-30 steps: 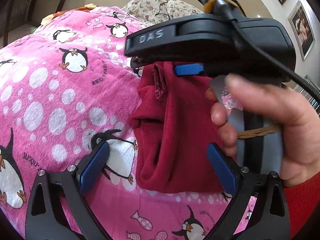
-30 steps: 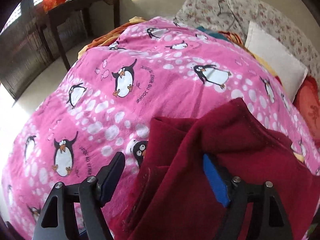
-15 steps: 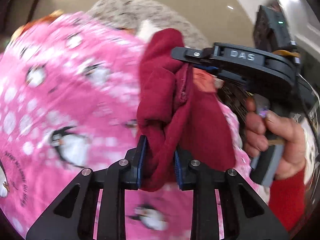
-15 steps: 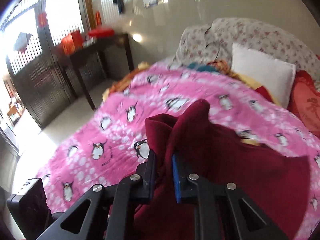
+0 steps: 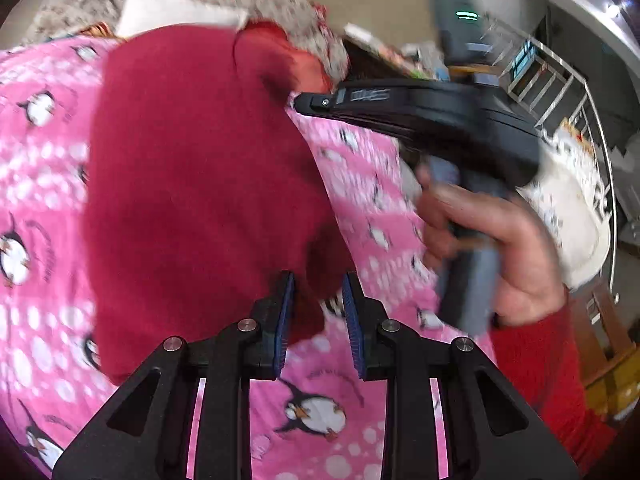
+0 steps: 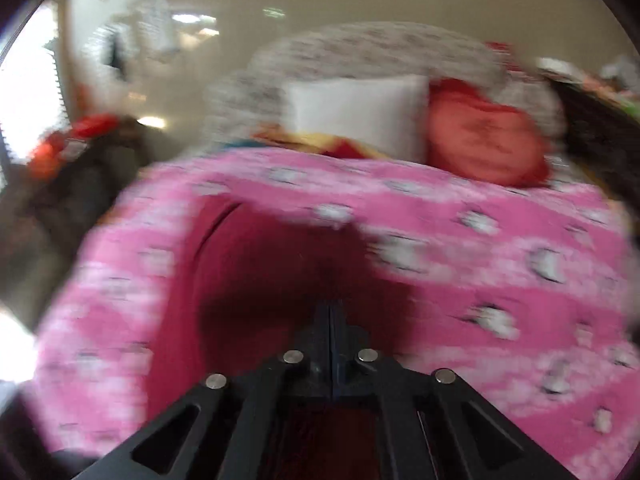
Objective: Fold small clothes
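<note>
A dark red garment (image 5: 192,184) hangs spread out over the pink penguin blanket (image 5: 320,412). My left gripper (image 5: 316,316) has its jaws a small way apart, with a corner of the garment between them against the left pad. My right gripper (image 6: 331,328) is shut on the garment's edge (image 6: 256,280); it shows in the left wrist view (image 5: 420,116) at the garment's upper right, held by a hand. Both views are blurred by motion.
A white pillow (image 6: 356,114) and a red cushion (image 6: 484,140) lie at the head of the bed by a floral headboard (image 6: 360,50). A dark table (image 6: 88,160) stands left of the bed. A railing (image 5: 560,92) is at right.
Both grippers closed on the garment and lifted it off the blanket. The garment now hangs opened out, and the left jaws have parted slightly since half a second ago.
</note>
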Available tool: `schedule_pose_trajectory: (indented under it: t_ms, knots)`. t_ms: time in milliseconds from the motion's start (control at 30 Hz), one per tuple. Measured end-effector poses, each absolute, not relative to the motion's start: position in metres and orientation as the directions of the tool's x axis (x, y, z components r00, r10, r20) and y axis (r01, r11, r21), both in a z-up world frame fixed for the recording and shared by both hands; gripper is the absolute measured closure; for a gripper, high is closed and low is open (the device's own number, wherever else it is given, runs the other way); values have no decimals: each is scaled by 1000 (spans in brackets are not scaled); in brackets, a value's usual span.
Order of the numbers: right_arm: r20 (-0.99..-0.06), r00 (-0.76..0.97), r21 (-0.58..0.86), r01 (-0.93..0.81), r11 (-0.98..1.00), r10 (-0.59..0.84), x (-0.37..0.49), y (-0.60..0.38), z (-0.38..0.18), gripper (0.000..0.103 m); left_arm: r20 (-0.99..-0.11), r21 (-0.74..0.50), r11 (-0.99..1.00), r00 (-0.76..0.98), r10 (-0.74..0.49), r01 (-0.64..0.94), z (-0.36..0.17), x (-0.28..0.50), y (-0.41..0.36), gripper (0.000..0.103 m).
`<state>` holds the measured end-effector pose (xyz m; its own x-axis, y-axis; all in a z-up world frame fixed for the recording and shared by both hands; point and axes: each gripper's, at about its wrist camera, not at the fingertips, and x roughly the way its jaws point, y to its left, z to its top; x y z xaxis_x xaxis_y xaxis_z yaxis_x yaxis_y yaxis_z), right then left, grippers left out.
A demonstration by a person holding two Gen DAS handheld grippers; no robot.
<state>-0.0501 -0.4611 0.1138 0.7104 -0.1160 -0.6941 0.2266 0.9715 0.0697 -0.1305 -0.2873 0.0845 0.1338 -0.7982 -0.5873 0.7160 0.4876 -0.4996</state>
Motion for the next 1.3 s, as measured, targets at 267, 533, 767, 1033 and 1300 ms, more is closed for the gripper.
schedule_pose_trajectory:
  t_ms: [267, 533, 767, 1033, 1300]
  knots:
    - [-539, 818, 457, 84, 885, 201, -90, -490, 119, 94, -612, -255, 601, 354, -707, 757, 122, -136, -251, 79]
    - [-635, 731, 451, 90, 888, 248, -65, -449, 90, 44, -656, -241, 677, 397, -641, 695, 79, -99, -232, 74]
    - [-563, 804, 355, 28, 935, 189, -73, -441, 110, 86, -658, -178, 694, 440, -611, 697, 85, -108, -222, 73]
    - [-652, 746, 53, 225, 973, -137, -56, -452, 100, 89, -655, -220, 704, 433, -620, 675, 81, -91, -244, 73]
    - [-629, 777, 208, 147, 967, 17, -105, -451, 118, 62, -696, -140, 737, 464, -548, 661, 63, -91, -249, 73]
